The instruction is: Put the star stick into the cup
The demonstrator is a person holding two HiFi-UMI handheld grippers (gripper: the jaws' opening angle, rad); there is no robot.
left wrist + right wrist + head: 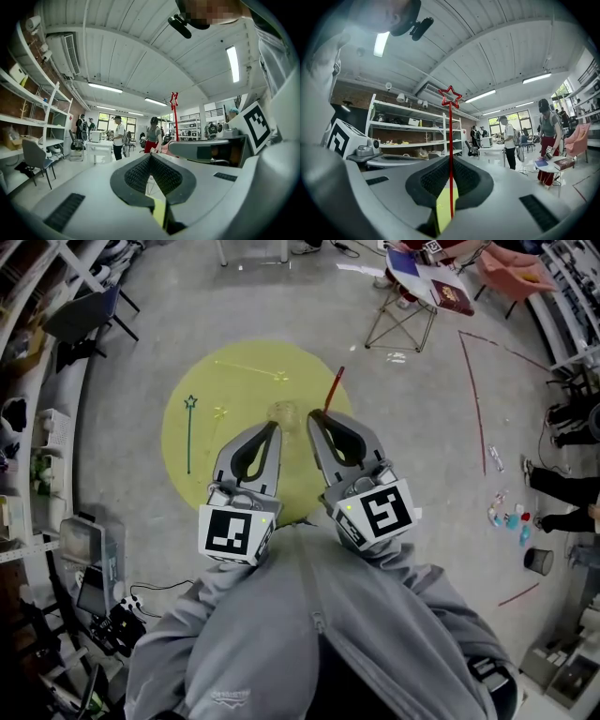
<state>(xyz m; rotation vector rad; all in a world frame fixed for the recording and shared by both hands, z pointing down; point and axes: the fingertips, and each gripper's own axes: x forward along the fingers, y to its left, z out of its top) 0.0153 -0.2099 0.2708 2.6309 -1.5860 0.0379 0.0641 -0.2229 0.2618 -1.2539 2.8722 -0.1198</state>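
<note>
My right gripper (317, 417) (451, 157) is shut on a red star stick (334, 388) (451, 140). The stick runs out past the jaw tips, and its star (450, 96) points up at the ceiling. Beside it my left gripper (274, 427) (151, 156) is shut with nothing in it; in its view the red star stick (175, 112) rises to the right. Both grippers hover over a round yellow mat (202, 460) on the floor. A faint clear cup (284, 412) stands on the mat just beyond the two jaw tips.
A green star stick (189, 432) and a yellow one (251, 368) lie on the mat. A folding stand with books (403, 315) and a pink chair (516, 273) are at the far right. Red tape lines (473, 390) and small bottles (506, 518) are on the floor.
</note>
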